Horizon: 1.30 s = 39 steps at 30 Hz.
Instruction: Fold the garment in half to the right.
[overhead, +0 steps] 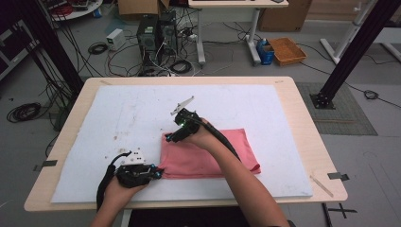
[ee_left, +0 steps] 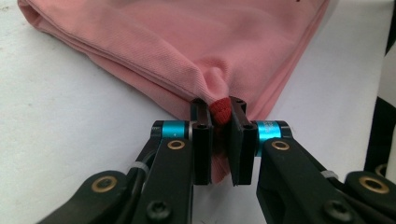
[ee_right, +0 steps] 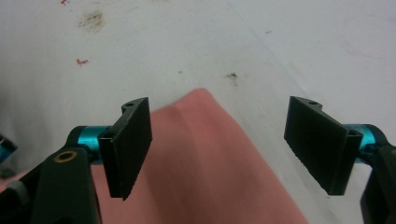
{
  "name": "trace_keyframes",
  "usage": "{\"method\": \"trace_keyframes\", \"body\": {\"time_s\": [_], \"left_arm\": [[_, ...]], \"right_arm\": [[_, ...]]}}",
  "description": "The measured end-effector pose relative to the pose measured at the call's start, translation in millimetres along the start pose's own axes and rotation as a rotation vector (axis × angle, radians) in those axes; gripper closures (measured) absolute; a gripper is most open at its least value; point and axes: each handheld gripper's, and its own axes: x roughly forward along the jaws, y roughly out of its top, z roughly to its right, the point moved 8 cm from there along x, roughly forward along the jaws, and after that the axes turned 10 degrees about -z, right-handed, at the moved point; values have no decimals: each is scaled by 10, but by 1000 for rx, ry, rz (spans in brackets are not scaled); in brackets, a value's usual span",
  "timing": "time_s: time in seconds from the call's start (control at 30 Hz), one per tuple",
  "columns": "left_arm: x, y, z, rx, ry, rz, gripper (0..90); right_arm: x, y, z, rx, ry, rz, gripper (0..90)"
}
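A: Item one, left gripper [ee_left: 219, 122]. Condition?

B: Jaws clamped on a bunched near corner of the pink cloth [overhead: 208, 156]; a red hem nub pokes up between the pads. The cloth fans out ahead of the jaws, folded in layers, lying flat on the white mat [overhead: 118, 118].

A: Risk there?

B: The bite looks shallow and may not include every layer. Any pull could draw the nub out, or lift the top layers alone and spoil the fold.

A: Item two, the cloth itself.

B: It lies between the two tools: its left near corner in the left jaws, its far left corner [ee_right: 198, 95] just ahead of and below the right jaws.

A: Item three, right gripper [ee_right: 224, 147].

B: Jaws spread wide, nothing between the pads, hovering over that far corner. The picture is slightly smeared.

A: Risk?

B: Closing too high catches nothing. Closing too low pinches the mat with the fabric. A pad landing inboard of the corner would push a wrinkle toward the left gripper. Unequal lifting would skew the edge.
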Motion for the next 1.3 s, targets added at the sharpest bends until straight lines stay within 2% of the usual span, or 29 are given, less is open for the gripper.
{"method": "trace_keyframes", "body": {"time_s": [0.07,0.17,0.23,0.3,0.37,0.4,0.43,0.5,0.57,0.7,0.83,1.1,1.3], "left_arm": [[-11,8,7,-3,-15,12,815],[-19,21,18,-6,-35,28,815],[-27,25,24,-11,-47,35,816],[-35,26,24,-12,-51,39,816],[-39,27,22,-12,-54,42,816],[-42,27,16,-10,-54,41,816],[-46,26,14,-12,-57,42,816],[-54,26,8,-12,-58,45,816],[-70,21,4,-9,-58,46,816],[-113,18,-2,-12,-58,56,816],[-177,65,12,-2,-60,79,816],[-212,249,127,43,-91,104,816],[-178,473,244,95,-119,101,816]], "right_arm": [[95,27,-20,0,8,-22,262],[237,79,-67,-5,15,-51,347],[275,87,-82,-8,22,-64,371],[379,86,-98,-22,37,-101,501],[393,87,-102,-36,9,-108,588],[387,86,-114,-39,8,-112,695],[390,91,-128,-59,26,-108,755],[391,100,-164,-81,8,-114,828],[400,129,-181,-104,-8,-108,850],[384,216,-224,-96,-15,-70,859],[283,294,-250,-93,-12,-18,860],[29,282,-236,-83,4,56,859],[-217,213,-177,-76,-2,112,859]]}}
